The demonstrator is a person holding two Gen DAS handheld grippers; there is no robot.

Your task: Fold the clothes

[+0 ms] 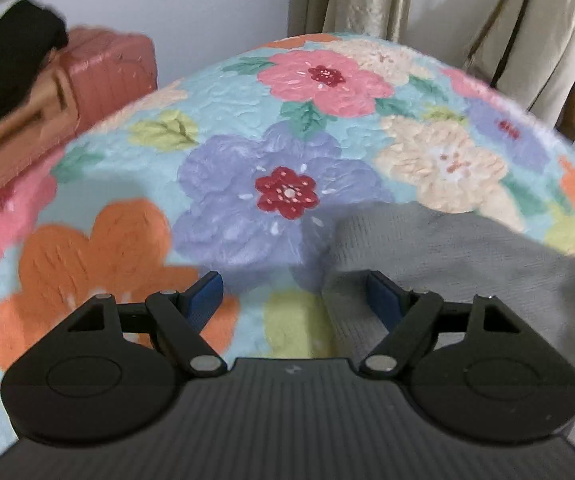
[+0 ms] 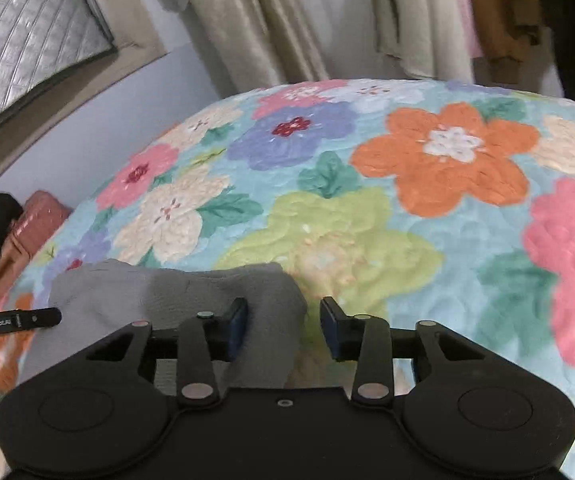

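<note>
Evidently both the left gripper [image 1: 295, 296] and right gripper [image 2: 283, 326] gape empty over the grey knit garment [image 2: 159, 292] on the floral blanket [image 2: 447, 248], so closing carelessly could pinch blanket too.

Both wrist views look closely across the floral blanket [image 1: 247, 120].
</note>
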